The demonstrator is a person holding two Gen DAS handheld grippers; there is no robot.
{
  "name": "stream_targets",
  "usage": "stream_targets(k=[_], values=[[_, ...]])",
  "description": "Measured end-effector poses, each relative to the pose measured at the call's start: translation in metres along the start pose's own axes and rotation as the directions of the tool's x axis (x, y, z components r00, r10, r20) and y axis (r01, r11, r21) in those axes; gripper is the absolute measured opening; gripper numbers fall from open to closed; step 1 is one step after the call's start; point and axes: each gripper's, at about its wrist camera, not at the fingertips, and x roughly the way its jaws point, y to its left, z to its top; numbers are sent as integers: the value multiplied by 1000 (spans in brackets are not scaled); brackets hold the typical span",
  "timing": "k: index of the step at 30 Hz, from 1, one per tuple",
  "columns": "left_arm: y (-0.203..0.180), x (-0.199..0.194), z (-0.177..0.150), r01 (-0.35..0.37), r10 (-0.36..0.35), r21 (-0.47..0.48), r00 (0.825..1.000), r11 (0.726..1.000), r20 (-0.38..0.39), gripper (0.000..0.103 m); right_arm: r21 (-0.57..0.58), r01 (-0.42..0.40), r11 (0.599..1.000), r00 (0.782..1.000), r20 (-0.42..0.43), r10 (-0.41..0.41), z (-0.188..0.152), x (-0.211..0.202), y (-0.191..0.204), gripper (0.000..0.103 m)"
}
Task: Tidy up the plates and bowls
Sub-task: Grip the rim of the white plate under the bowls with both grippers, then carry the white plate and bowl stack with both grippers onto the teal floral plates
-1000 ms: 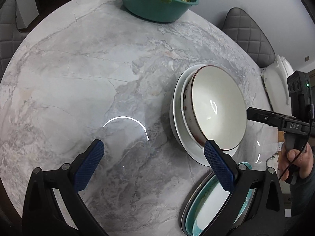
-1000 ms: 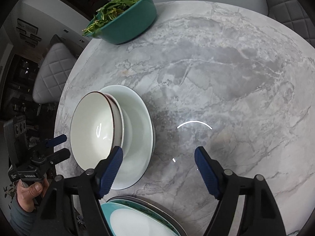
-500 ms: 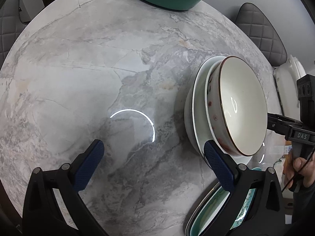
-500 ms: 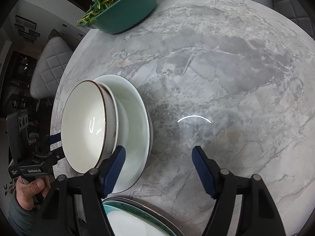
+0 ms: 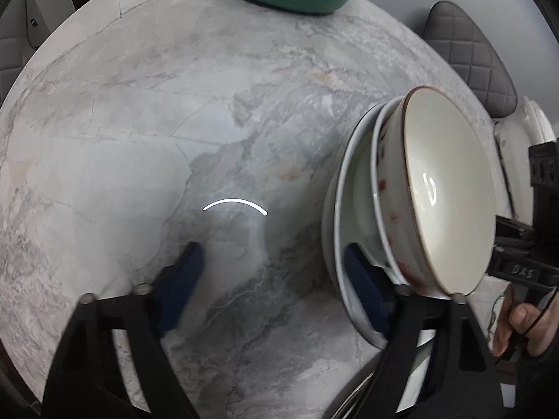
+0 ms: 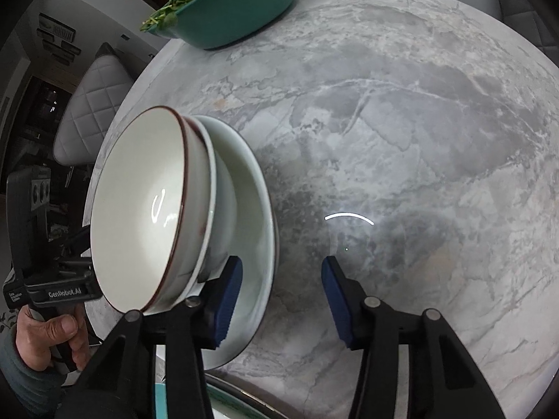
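Bowls (image 6: 146, 209), nested on a white plate (image 6: 258, 230), sit left of centre in the right wrist view and at the right edge in the left. Both grippers, left (image 5: 276, 289) and right (image 6: 283, 293), gape wide, holding nothing, each with one finger at the plate's rim. To lift the stack well, I'd slide each inner finger under the rim, close evenly from both sides, and keep it level clear of the teal plate (image 6: 174, 398).

bare marble table (image 5: 146, 132) lies open across the middle. the stacked bowls and plate (image 6: 244, 230) block one side, the green basin (image 6: 237, 10) the far edge, teal plates (image 6: 223, 398) the near edge.
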Motion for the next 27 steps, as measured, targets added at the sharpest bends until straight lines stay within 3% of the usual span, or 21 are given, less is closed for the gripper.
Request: stream_targets(k=[6, 11, 14, 15, 17, 19, 27], values=[[-10, 7, 14, 8, -8, 11, 1000, 1000, -4, 68, -22, 5, 1000, 1000, 14, -5, 2, 4, 6, 46], [-19, 13, 29, 2, 0, 39, 999, 999, -35, 71, -47, -1, 999, 1000, 2, 1, 2, 10, 14, 27], [-26, 16, 30, 7, -5, 64, 999, 998, -35, 68, -28, 10, 1000, 1000, 14, -9, 3, 9, 14, 25], [-28, 17, 30, 12, -10, 72, 1000, 997, -28, 63, -25, 11, 1000, 1000, 15, -10, 4, 9, 14, 25], [-33, 19, 30, 81, -79, 62, 996, 995, -29, 29, -24, 17, 1000, 1000, 14, -17, 5, 9, 14, 24], [-37, 24, 31, 82, -81, 58, 996, 995, -30, 14, -21, 21, 1000, 1000, 19, -20, 6, 9, 15, 23], [-57, 23, 33, 48, -47, 107, 999, 993, -15, 13, -7, 28, 1000, 999, 40, -28, 0, 5, 9, 22]])
